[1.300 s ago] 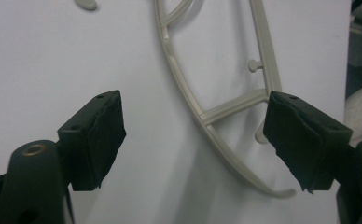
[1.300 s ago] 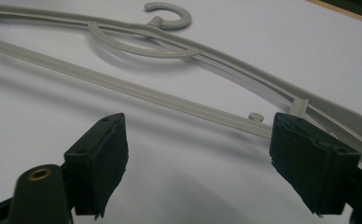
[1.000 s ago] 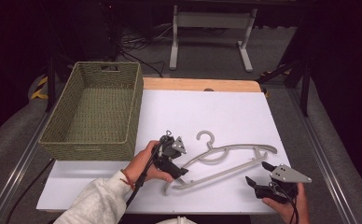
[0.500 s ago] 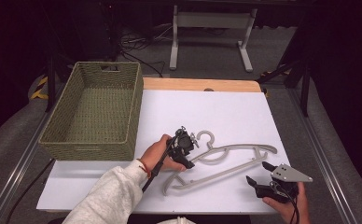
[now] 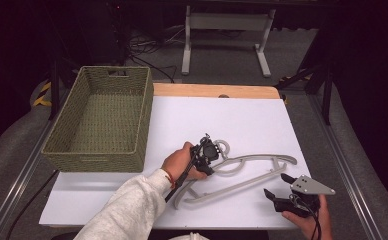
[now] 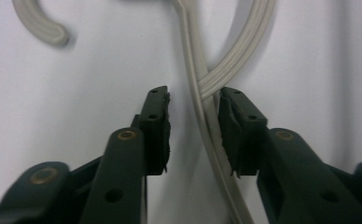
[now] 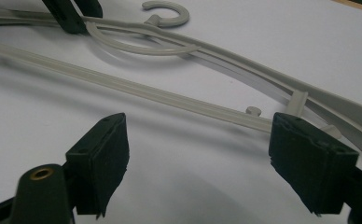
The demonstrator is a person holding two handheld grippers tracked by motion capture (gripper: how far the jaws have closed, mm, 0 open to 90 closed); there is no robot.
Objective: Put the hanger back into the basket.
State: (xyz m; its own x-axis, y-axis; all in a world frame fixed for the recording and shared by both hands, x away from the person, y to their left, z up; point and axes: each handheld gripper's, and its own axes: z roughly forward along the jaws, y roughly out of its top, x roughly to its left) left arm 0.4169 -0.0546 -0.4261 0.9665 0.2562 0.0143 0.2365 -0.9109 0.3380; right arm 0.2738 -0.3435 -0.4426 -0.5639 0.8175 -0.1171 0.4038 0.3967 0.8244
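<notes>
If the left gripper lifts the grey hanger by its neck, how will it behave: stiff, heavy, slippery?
The hanger looks like thin moulded plastic, so probably light and fairly stiff. Its long arms may flex a little. Held near the hook, between the open jaws of the left gripper, it should hang roughly balanced. The smooth ribs could slip or twist in the pads.

We find no text, label, brand, number or sign that can be read in any of the views — nothing legible anywhere.
</notes>
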